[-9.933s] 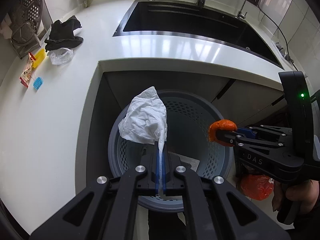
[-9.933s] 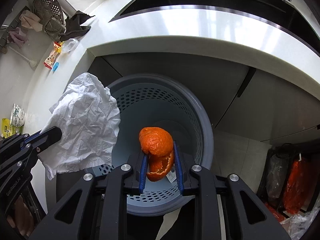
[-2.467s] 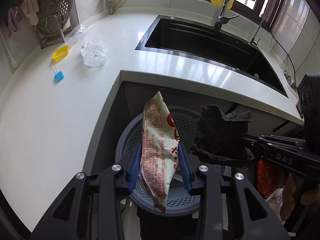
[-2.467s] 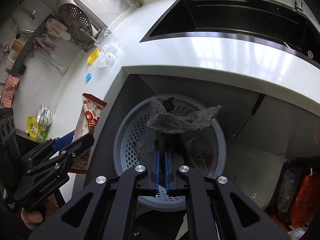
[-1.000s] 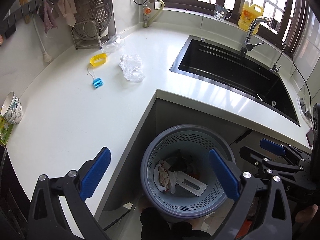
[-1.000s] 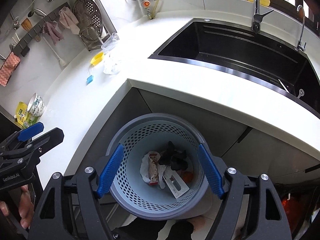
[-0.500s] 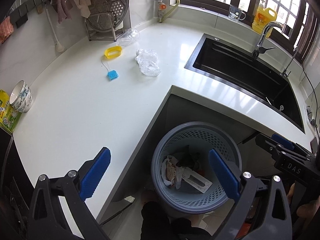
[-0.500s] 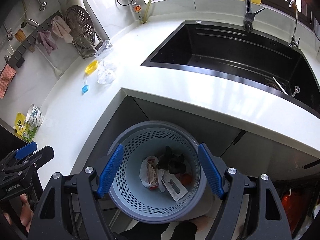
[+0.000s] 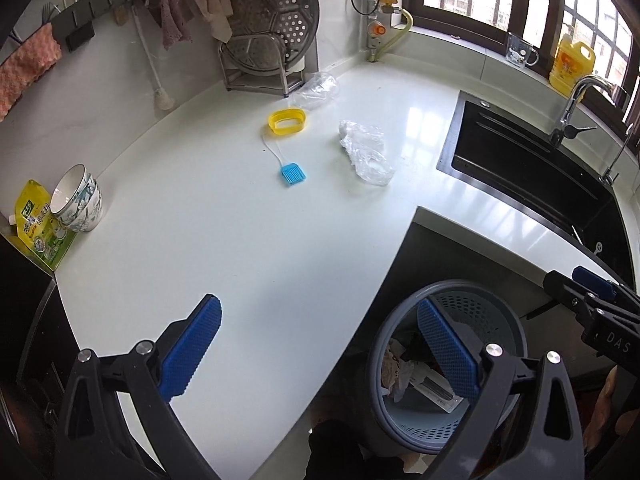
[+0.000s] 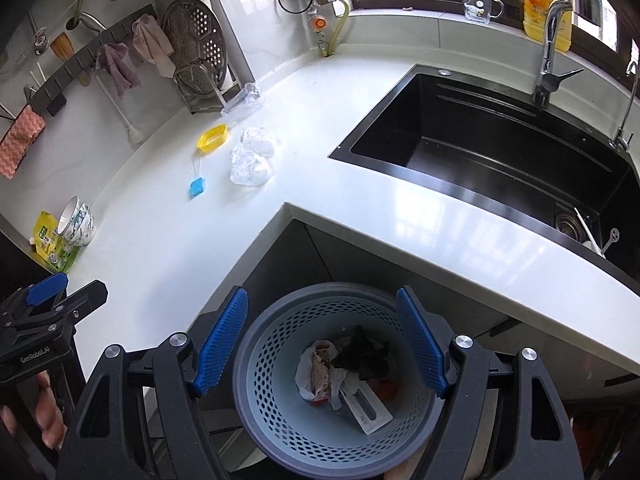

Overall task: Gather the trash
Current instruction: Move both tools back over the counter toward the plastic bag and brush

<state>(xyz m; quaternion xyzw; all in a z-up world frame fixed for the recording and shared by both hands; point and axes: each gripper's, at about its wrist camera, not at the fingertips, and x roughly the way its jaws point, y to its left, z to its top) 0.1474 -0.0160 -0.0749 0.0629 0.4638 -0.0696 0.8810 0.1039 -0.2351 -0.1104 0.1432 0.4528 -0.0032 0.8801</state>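
On the counter, crumpled plastic bag, long axis toward sink

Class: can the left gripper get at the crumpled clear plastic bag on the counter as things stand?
Probably yes. The left gripper has its jaws open and empty, and the clear plastic bag lies alone on bare counter, with nothing between them.

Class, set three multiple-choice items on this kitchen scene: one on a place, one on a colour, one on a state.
1. Where is the crumpled clear plastic bag?
A. on the countertop
B. in the sink
C. in the waste basket

2. What colour is the small brush?
A. red
B. blue
C. green

3. How does the right gripper stand?
A. shut on a wrapper
B. shut, empty
C. open, empty

Key: 1 A, it lies on the white countertop left of the sink; 2 B, its head is blue; 3 C, its fingers stand apart above the waste basket.
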